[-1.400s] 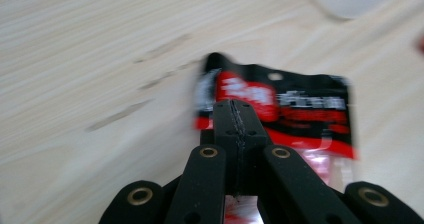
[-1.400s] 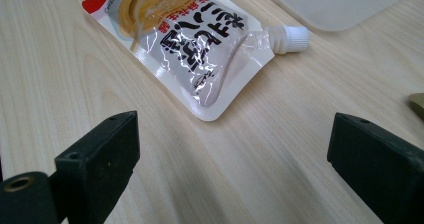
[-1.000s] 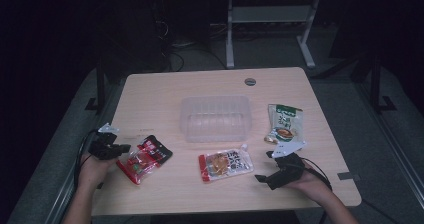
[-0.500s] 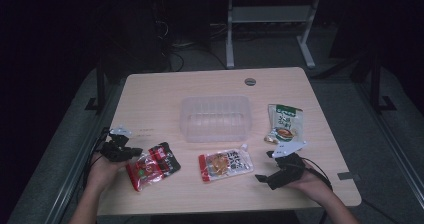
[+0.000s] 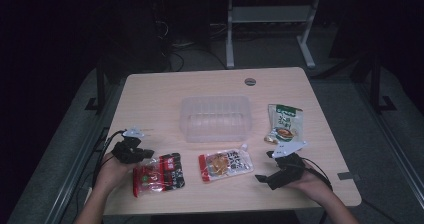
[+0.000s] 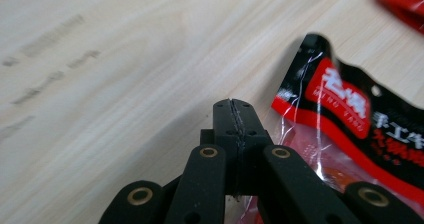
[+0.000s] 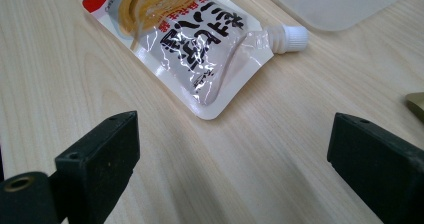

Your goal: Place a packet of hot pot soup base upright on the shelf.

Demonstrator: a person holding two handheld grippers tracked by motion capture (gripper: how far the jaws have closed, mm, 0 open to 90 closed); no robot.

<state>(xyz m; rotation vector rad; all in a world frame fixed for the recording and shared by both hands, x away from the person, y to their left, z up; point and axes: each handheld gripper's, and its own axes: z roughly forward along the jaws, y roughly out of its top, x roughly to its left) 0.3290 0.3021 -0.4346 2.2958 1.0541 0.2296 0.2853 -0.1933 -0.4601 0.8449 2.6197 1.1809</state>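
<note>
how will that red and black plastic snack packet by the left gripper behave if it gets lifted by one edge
The red and black plastic snack packet looks thin and glossy, with crinkled clear film, so it would probably sag and flop rather than stay flat. The shiny film may slip between the left gripper jaws, which stand shut. It lies flat, so rolling seems unlikely.

Red packet (image 6: 350, 129) cut off at frame edge.

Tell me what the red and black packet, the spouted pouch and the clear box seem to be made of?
The red and black packet looks like glossy plastic film: it crinkles and glints. The spouted pouch seems shiny laminated plastic with a hard white cap. The clear box looks like translucent, slightly frosted rigid plastic.
</note>
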